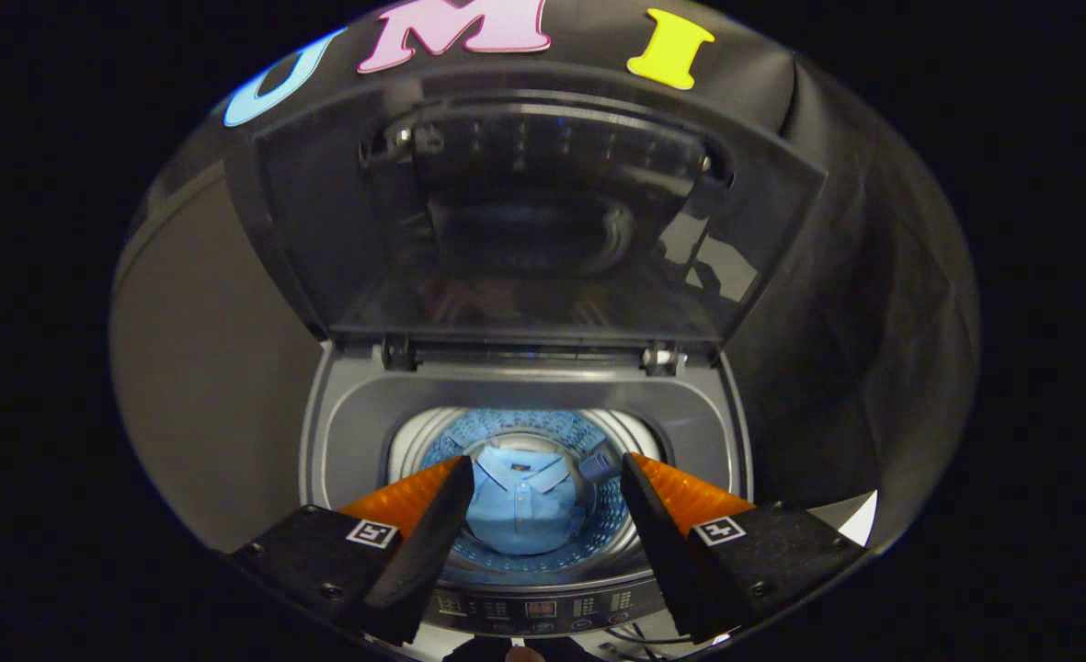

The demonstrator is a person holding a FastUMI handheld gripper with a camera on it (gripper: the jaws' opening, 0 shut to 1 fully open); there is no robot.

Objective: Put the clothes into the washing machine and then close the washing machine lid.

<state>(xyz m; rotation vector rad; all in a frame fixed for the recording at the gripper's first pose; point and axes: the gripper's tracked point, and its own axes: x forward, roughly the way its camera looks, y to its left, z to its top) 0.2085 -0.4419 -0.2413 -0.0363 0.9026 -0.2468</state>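
Gripper view: the claw (pixel 543 496) is held wide open, nothing gripped between its fingers; a light-blue collared cotton shirt (pixel 520 501) is seen beyond and between the fingertips, lying down in the perforated steel drum (pixel 616 524) of the grey top-loading washing machine (pixel 349 432); loading is judged done; the dark tinted-glass lid (pixel 524 211) stands raised, well beyond the fingers; closing is judged the step in hand; next, the lid's upper edge must be reached and drawn down.

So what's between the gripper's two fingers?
The gripper is open above the washing machine's drum; between its fingers lies a blue polo shirt, down inside.
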